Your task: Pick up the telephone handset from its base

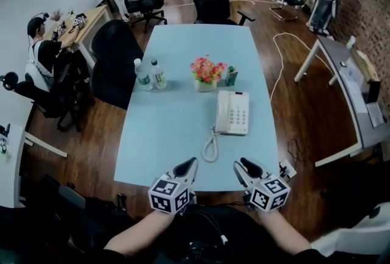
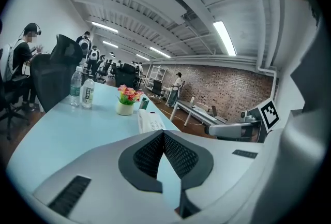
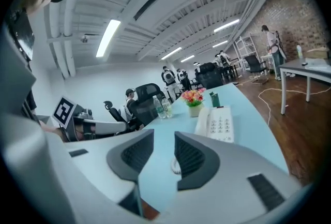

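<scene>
Hovering over the near edge of the light-blue table [image 1: 152, 135], both grippers point fwd & slightly down. L gripper [image 1: 193, 161]: jaws pressed together at the tips, nothing btw. them. R gripper [image 1: 239, 163]: jaws spread, gap empty, only table top seen through it. Btw. grippers & phone the top is bare, except the coiled cord [image 1: 211, 148], which loops toward the near edge. The telephone base [image 1: 236, 113] sits right of centre, near the table's right edge, w/ wide free top on its left. The handset [image 1: 220, 111] lies on the base's left side, long axis along the table length, pointing away from the person. Just beyond the far end: flower pot [image 1: 206, 74] & small green container [image 1: 231, 76]. The water bottles [image 1: 158, 75] stand further left.
</scene>
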Demonstrator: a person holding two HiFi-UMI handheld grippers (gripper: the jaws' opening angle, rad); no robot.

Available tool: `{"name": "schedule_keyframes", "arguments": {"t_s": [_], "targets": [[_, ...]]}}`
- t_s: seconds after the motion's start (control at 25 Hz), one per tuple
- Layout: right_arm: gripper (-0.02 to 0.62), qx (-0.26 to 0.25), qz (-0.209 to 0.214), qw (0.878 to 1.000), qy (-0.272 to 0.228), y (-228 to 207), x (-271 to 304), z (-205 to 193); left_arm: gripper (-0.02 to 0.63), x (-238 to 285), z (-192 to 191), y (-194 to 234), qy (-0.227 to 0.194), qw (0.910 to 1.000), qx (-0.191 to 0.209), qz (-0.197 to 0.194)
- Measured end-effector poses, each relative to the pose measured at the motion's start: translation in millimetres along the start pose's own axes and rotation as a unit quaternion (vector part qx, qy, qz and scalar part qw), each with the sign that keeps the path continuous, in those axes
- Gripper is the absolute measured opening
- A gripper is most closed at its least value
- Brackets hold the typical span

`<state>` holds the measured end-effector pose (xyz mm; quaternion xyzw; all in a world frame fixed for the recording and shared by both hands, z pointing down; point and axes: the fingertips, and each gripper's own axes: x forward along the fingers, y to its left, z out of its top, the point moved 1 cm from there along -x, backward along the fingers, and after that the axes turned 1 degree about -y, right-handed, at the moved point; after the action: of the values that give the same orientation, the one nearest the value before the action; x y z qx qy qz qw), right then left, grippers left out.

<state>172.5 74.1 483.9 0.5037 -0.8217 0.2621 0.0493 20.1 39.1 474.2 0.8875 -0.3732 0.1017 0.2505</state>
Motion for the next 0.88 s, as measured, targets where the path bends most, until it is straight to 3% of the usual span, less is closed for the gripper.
{"name": "schedule_keyframes", "arguments": {"t_s": [0.16,0.52,0.64,0.88], "targets": [[0.218,0.003,-0.048,0.999,0.011,-15,35,8,-0.006,9,11,39,0.009,0.9999,-0.001,-0.013],[0.236,-0.021,-0.119,0.992,0.037,-58,112,32,-0.006,19,19,101,0.022,0.9995,-0.018,-0.013],[0.298,-0.023,-0.134,0.989,0.056,-85,149,38,-0.006,24,20,115,0.017,0.9995,-0.027,-0.001],[0.304,0.001,-0.184,0.98,0.073,-144,217,50,-0.006,23,13,134,0.002,0.9963,-0.076,0.04]]}}
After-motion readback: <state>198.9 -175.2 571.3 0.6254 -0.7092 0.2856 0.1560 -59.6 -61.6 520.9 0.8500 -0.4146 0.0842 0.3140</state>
